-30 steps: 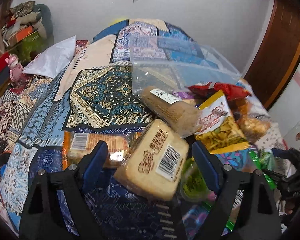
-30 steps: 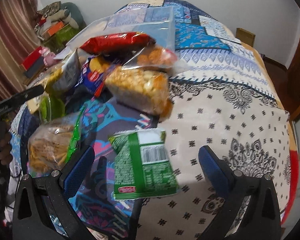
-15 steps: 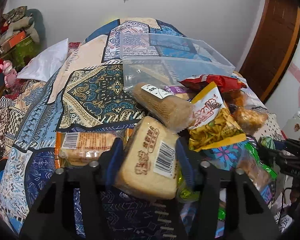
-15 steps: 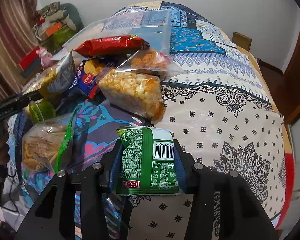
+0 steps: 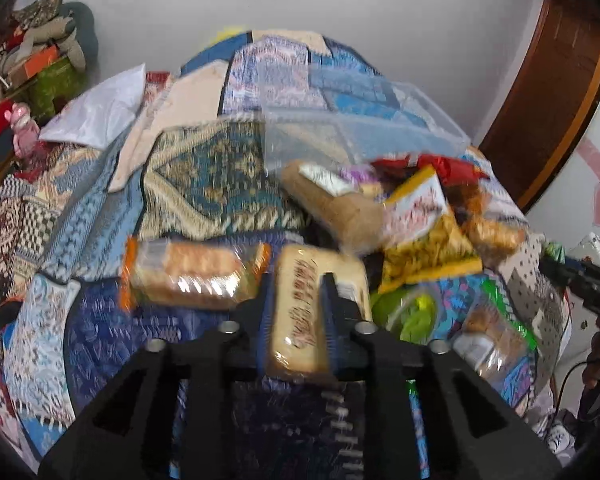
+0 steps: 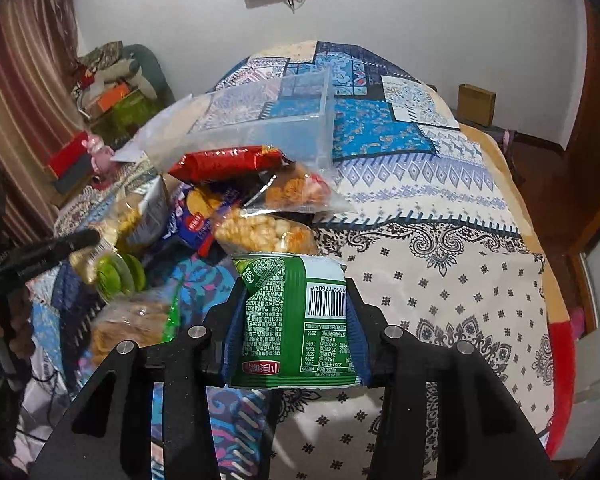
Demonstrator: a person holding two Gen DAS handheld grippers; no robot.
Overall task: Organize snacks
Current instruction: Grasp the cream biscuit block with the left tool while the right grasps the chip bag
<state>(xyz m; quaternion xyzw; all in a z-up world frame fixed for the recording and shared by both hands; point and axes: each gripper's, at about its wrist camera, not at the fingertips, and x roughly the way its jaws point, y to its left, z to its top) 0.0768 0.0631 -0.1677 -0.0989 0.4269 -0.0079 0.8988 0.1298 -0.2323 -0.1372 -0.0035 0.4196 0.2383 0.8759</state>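
In the left wrist view, a white pillow (image 5: 100, 114) lay at the far left of the bed (image 5: 204, 176), beside a pink toy (image 5: 22, 130). Nearer, an orange-ended biscuit packet (image 5: 188, 274) lay flat on the patterned bedspread, just left of the left gripper (image 5: 298, 312). That gripper's jaws were clenched on a tan cake packet (image 5: 304, 316), turned edge-up between the blue pads, its printed face blurred. Behind it a long brown roll packet (image 5: 332, 204) leaned against a yellow snack bag (image 5: 428, 240), and a red packet (image 5: 440, 166) topped the heap. A clear plastic box (image 5: 356, 128) stood just beyond the heap, toward the wall. At the far right edge the other gripper's black body showed near the bed's corner.

In the right wrist view, striped curtains hung at the far left, and a green packet of round pieces (image 6: 118, 276) lay near a clear bag of brown snacks (image 6: 136, 324). Centre, the right gripper (image 6: 294, 320) had its jaws closed on a green snack bag (image 6: 292, 320), held upright with its barcode facing the camera, above the bed (image 6: 440, 264). Beyond it lay a clear bag of puffed corn (image 6: 264, 234), an orange-snack bag (image 6: 296, 194) and the red packet (image 6: 224, 162), against the clear plastic box (image 6: 284, 132). To the right, the bedspread ran to a small cardboard box (image 6: 476, 104).
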